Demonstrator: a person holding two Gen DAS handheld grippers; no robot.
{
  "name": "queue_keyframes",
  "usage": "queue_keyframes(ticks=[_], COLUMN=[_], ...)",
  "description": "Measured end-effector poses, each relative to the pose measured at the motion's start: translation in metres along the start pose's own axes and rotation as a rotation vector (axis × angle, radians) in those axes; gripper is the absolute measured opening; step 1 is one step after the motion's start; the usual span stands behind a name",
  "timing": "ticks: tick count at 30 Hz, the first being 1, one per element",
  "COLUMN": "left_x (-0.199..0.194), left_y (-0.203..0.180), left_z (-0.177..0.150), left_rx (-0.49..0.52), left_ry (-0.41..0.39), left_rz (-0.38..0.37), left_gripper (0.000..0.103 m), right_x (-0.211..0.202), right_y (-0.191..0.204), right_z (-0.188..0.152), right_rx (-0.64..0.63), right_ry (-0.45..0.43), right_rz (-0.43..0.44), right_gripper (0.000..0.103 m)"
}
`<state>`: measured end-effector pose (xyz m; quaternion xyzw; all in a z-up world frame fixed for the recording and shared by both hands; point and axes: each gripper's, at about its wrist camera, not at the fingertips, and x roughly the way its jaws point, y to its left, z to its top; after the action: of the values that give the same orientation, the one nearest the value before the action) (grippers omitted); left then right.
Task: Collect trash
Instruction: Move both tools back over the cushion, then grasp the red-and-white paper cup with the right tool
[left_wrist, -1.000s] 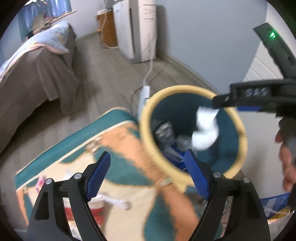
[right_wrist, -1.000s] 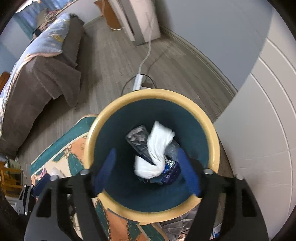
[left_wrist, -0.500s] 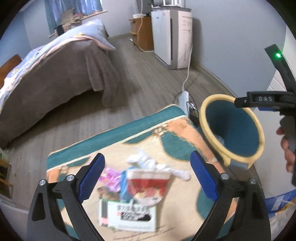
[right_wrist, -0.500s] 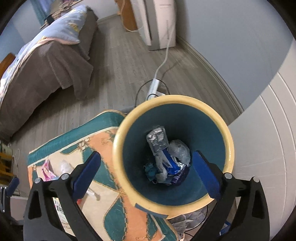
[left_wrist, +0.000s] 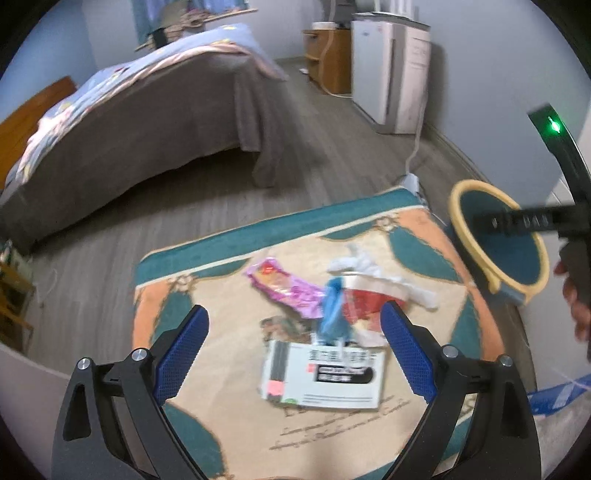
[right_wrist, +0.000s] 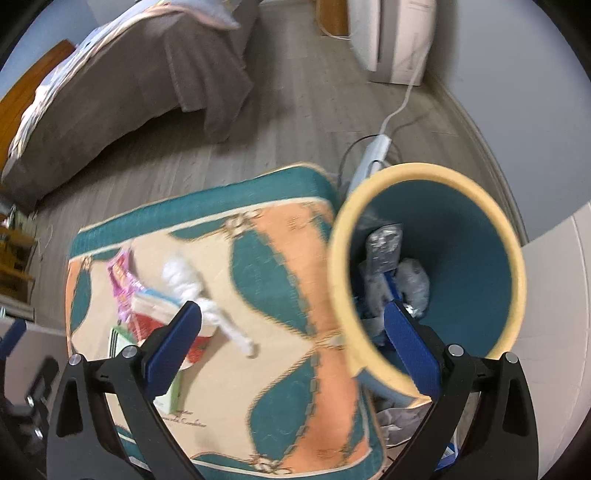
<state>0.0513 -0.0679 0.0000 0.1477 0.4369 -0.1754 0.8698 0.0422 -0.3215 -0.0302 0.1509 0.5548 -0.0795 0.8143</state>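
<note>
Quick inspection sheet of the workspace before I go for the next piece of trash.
Surface: patterned rug on wood floor.
Job's things: pink wrapper, white tissue, red cup, blue scrap, printed box on the rug; bin beside it, trash inside.
Clutter: nothing seen.
Grippers: left claw open, empty; right claw open, empty, jaws just opened.
Cables: power strip, white cord behind bin.
Surroundings: bed, white appliance.

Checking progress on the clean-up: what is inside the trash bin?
The trash bin holds a silvery wrapper, a crumpled clear bag and something blue. Its near wall hides whatever lies deeper.
</note>
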Motion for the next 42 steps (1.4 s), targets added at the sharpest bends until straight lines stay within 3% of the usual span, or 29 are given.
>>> queue_keyframes(ticks=[9,15,24,27,29,32,37,42], left_x=[0.015,0.018,0.024,0.025,0.027,0.028,0.029,0.035], left_y=[0.039,0.069,0.084,0.088,0.09,0.089,0.074,0.058], left_z=[-0.008,-0.009,-0.02,-0.022,-0.021,-0.018,-0.014,-0.012], left_rx=[-0.032,-0.129,-0.132,-0.142,-0.154,-0.173,-0.144,-0.092], left_ry=[0.047,0.06,0.096,0.105,0.116,0.115,0.112,0.132], left_rz=[0.054,0.026,0.017,0.005,-0.001,-0.023,-0.037,-0.024], left_gripper=[0.093,0.094,0.094,0.094,0.094,0.094,0.094,0.094], right_x=[0.04,0.064,0.1,0.109,0.111,0.109,0.096,0.089], right_y=[0.066,0.1,0.138,0.144,0.146,0.142,0.12,0.098], right_z=[-0.015,-0.02,-0.03,-0.034,-0.035,-0.039,-0.037,-0.036], right_rx=[-0.105,-0.111,-0.107,-0.125,-0.168,-0.17,-0.114,-0.065], right_ry=[0.096,0.152,0.245,0.27,0.273,0.284,0.302,0.328], right_rz=[0.009,0.011,0.017,0.015,-0.008,0.002,0.102,0.166], right_gripper=[0.097,0.097,0.096,0.084,0.069,0.06,0.049,0.048])
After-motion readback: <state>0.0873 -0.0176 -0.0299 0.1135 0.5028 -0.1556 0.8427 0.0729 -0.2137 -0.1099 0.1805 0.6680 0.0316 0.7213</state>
